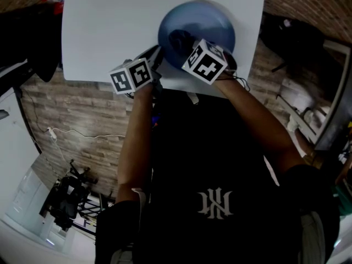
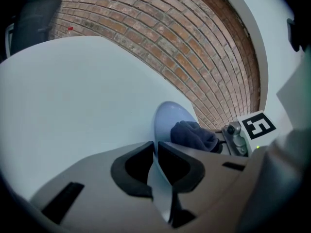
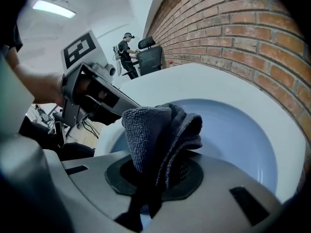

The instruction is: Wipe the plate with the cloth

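Closest to us is the cloth (image 3: 160,135), a dark folded wad clamped in the right gripper (image 3: 158,171), with a bunched end sticking out past the jaws and hanging over the bowl of the plate (image 3: 233,135). The pale blue plate sits at the near edge of the white table (image 1: 110,26), and the left gripper (image 2: 156,166) is closed on its rim, one jaw on each face. We cannot tell whether the plate rests fully on the table or is lifted a little. We judge that the wiping is under way, with the cloth at the inner surface. To do it well, we would press the free wad flat against the plate rather than dragging the jaw tips over it. We would sweep in broad arcs from the centre out to the rim, and keep the left gripper firm so the plate neither spins nor slides off the table edge toward the brick floor (image 1: 82,114). The strip of rim under the left gripper will need a fresh hold elsewhere to be reached.
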